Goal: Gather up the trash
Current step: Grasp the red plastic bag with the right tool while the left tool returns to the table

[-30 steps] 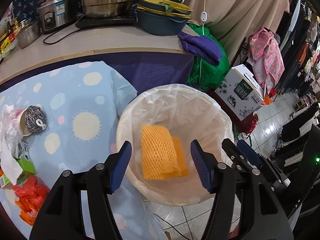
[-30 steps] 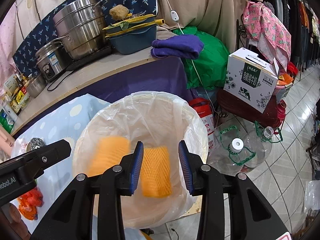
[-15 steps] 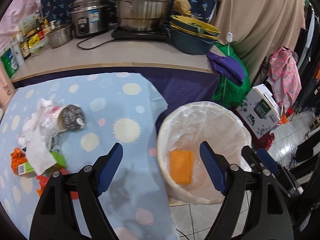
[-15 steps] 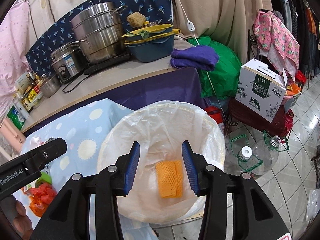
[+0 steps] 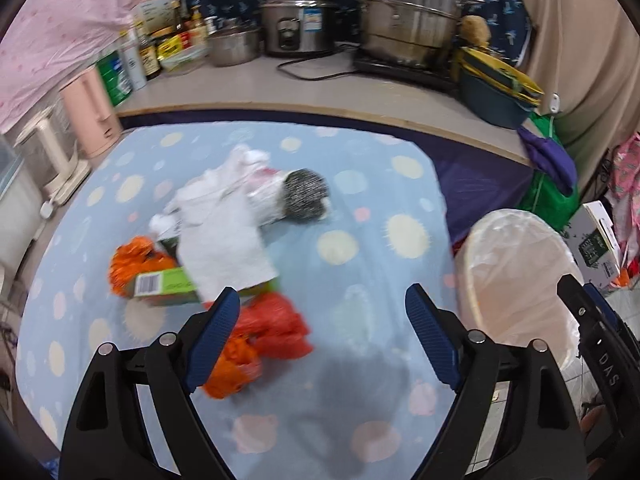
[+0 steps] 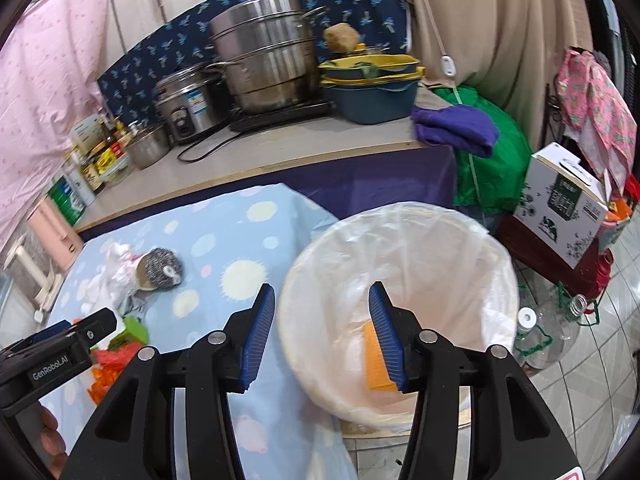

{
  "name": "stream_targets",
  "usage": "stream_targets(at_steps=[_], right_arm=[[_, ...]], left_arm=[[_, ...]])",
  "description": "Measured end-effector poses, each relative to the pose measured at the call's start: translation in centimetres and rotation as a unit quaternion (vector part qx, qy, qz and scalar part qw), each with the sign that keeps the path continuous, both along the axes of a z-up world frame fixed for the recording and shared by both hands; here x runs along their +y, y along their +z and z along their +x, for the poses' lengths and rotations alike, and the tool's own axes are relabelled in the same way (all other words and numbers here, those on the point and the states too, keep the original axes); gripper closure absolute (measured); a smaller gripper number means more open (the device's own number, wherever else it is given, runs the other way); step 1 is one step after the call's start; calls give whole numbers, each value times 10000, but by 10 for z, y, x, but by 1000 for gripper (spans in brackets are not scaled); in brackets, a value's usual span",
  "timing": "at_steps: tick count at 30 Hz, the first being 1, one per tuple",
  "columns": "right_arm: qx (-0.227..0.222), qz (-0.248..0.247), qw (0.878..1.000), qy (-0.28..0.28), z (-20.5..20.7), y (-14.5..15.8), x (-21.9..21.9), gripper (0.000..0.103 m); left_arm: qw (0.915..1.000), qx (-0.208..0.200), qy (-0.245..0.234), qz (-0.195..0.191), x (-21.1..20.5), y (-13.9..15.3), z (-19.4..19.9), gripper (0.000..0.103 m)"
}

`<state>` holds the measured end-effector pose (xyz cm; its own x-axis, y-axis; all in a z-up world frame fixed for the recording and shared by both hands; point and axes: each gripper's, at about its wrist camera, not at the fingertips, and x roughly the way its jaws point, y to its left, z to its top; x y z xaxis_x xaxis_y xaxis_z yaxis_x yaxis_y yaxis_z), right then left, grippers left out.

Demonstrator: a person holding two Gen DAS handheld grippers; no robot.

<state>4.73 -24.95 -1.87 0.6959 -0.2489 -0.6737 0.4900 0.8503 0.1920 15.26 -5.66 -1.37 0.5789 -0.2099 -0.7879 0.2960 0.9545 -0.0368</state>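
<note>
My left gripper (image 5: 322, 334) is open and empty above the blue spotted cloth, just right of an orange-red plastic bag (image 5: 264, 338). Beyond it lie a green carton (image 5: 166, 286), a white tissue (image 5: 222, 240), clear plastic wrap (image 5: 256, 188) and a steel scourer (image 5: 306, 196). The bag-lined white bin (image 5: 520, 280) stands at the table's right edge. My right gripper (image 6: 322, 332) is open and empty over the bin's left rim (image 6: 292, 280). An orange foam net (image 6: 374, 364) lies in the bin. The left gripper also shows in the right wrist view (image 6: 56, 354).
A counter behind the table holds a rice cooker (image 5: 298, 20), a steamer pot (image 5: 412, 20), a blue basin (image 6: 374, 100) and bottles (image 5: 160, 46). A cardboard box (image 6: 564, 204) and plastic jugs (image 6: 548, 328) stand on the floor right of the bin.
My left gripper has swung left from above the bin to above the trash pile on the cloth. The orange foam net has dropped to the bin's bottom. My right gripper has opened a little wider.
</note>
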Motion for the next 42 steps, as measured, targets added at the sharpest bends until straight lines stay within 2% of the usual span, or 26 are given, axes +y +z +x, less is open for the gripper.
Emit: stream_targets(at_steps=[9,21,38,40,42], right_arm=[[238,33,9960,861,35,-16,66,52],[588,244,9824,1755,75,-49,141,45],[1107,320,9690,2186,123,-90,178,44],[1130,342,9681,2209,125,-91,179,48],[1133,334,9674,2241,125,-91,180,60]], left_arm=[[9979,52,595,234,69,-17,-2,13],[9916,560,1155,185,144,-56,-6,12],[9888,770,1280,55,169,-71,-9,11],[9886,806,1270,48,169,-72,-8,11],[9887,812,1258,57,169,-73,-7,11]])
